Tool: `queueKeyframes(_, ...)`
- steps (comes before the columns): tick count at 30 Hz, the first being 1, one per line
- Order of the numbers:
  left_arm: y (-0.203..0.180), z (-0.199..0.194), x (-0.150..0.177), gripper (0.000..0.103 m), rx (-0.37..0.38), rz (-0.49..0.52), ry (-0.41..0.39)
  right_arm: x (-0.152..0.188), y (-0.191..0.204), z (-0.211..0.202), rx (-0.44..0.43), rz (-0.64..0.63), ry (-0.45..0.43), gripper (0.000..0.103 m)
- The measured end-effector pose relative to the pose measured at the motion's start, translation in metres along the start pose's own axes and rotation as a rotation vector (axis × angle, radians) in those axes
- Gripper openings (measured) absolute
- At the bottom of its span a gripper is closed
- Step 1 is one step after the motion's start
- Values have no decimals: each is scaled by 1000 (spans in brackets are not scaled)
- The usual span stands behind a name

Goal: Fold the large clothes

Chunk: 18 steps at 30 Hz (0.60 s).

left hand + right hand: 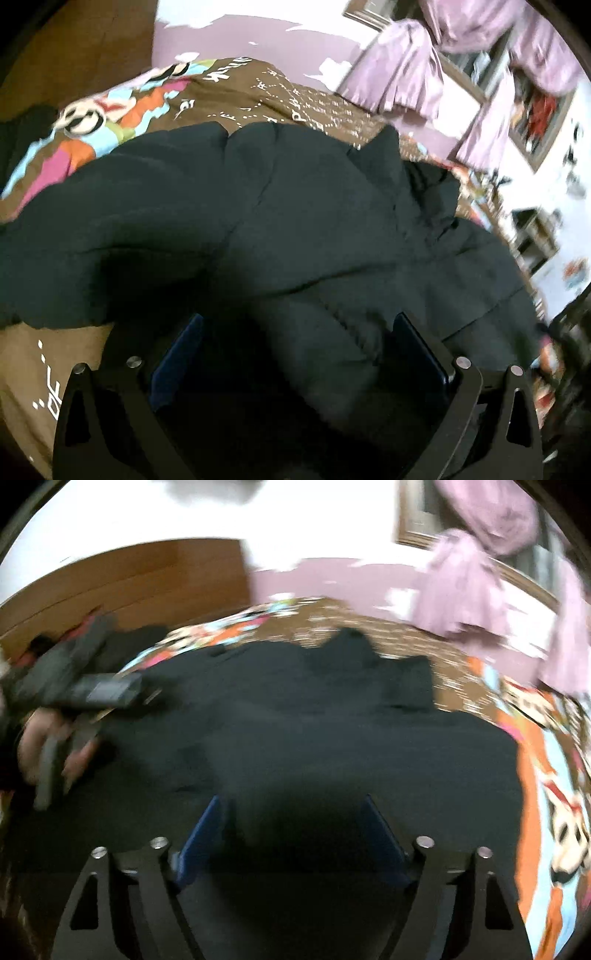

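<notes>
Room: white and lilac wall (258, 40) behind the bed, lilac curtains (402, 70) by a framed window, wooden headboard (147, 576) on the far side in the right wrist view.
Bedspread: brown bedspread (280, 92) with white lettering and bright cartoon patches, covering the whole bed; its orange and blue part runs down the right of the right wrist view.
Garment: black padded jacket (295, 206) lying spread on the bedspread, puffy and creased, filling the middle of both views (314, 738).
Left gripper: left gripper (295, 343) low over the jacket, blue-padded fingers (417, 350) wide apart with a fold of black cloth bulging between them, not clamped.
Right gripper: right gripper (295, 819) also just above the jacket, fingers (207, 830) spread apart, nothing pinched.
Hand: the person's left hand (48, 738), blurred, holding the other gripper's handle at the jacket's left edge in the right wrist view.
</notes>
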<state>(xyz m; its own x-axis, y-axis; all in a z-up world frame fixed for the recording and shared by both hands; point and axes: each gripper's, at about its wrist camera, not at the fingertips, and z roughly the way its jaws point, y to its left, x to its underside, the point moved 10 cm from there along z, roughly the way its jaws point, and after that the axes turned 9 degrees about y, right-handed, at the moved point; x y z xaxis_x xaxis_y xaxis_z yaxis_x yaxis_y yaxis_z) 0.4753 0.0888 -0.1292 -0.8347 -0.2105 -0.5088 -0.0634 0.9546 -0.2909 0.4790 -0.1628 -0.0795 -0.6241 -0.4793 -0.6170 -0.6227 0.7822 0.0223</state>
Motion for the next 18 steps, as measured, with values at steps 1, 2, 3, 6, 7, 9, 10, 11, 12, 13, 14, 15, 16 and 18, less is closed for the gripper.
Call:
queueKeyframes(1, -1, 3, 3, 100, -33, 30, -4, -3, -11, 6, 0, 46, 10, 88)
queueKeyframes(2, -2, 6, 6, 100, -55, 49, -4, -5, -20, 13, 0, 90, 23, 88)
queueKeyframes(3, -3, 9, 9, 100, -80, 73, -6, -6, -33, 24, 7, 143, 47, 88)
queueKeyframes(6, -3, 13, 15, 101, -98, 107, -11, 6, -52, 46, 56, 187, 124, 88)
queueKeyframes(7, -3, 14, 16, 101, -93, 111, -13, 9, -54, 55, 63, 174, 146, 91)
queueKeyframes(9, -2, 15, 20, 101, -85, 123, -16, 14, -51, 62, 104, 132, 155, 96)
queueKeyframes(10, -4, 16, 20, 101, -88, 133, -15, 16, -49, 64, 127, 116, 152, 100)
queueKeyframes(11, -5, 17, 21, 101, -96, 149, -12, 18, -47, 65, 143, 109, 146, 102)
queueKeyframes(12, -7, 18, 21, 101, -105, 162, -11, 20, -45, 68, 159, 101, 143, 103)
queueKeyframes(13, -7, 19, 21, 101, -111, 169, -14, 21, -44, 70, 173, 94, 140, 103)
queueKeyframes(14, -8, 19, 22, 101, -117, 177, -14, 21, -43, 70, 186, 91, 134, 103)
queueKeyframes(15, -8, 18, 22, 101, -118, 179, -16, 27, -45, 67, 191, 91, 130, 103)
queueKeyframes(16, -7, 15, 22, 101, -105, 167, -30, 30, -45, 66, 199, 90, 123, 103)
queueKeyframes(18, -3, 3, 20, 101, -49, 124, -68, 34, -44, 63, 210, 94, 107, 103)
